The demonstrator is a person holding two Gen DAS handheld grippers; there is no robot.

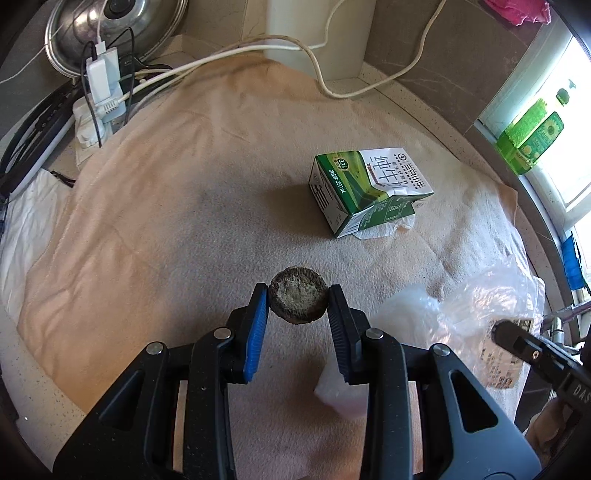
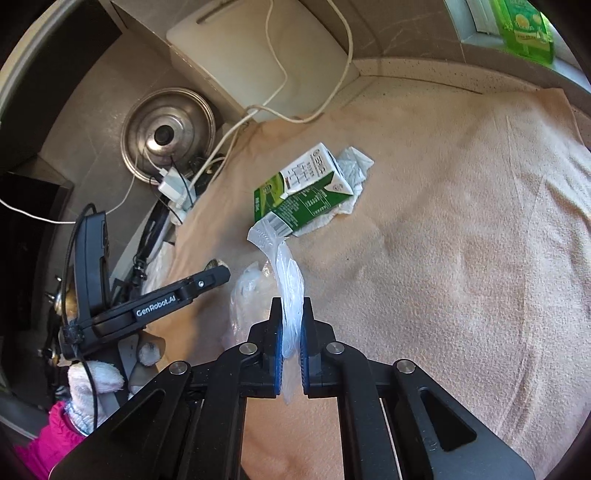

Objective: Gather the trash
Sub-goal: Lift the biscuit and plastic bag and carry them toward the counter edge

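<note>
My left gripper [image 1: 298,295] is shut on a round brown-grey lump of trash [image 1: 298,300] and holds it above the beige towel [image 1: 166,206]. My right gripper [image 2: 292,314] is shut on the rim of a clear plastic bag [image 2: 290,280], which hangs open beside it; the bag also shows in the left wrist view [image 1: 476,306]. A crushed green and white milk carton [image 1: 365,188] lies on a crumpled white tissue [image 1: 391,225] further back on the towel; the carton also shows in the right wrist view [image 2: 306,190]. The left gripper shows at the left of the right wrist view [image 2: 218,275].
A steel pot lid [image 1: 114,26] leans at the back left beside a power strip with chargers [image 1: 99,92] and white cables [image 1: 314,62]. A white appliance [image 2: 258,55] stands against the back wall. Green packets [image 1: 528,136] sit on the window sill at the right.
</note>
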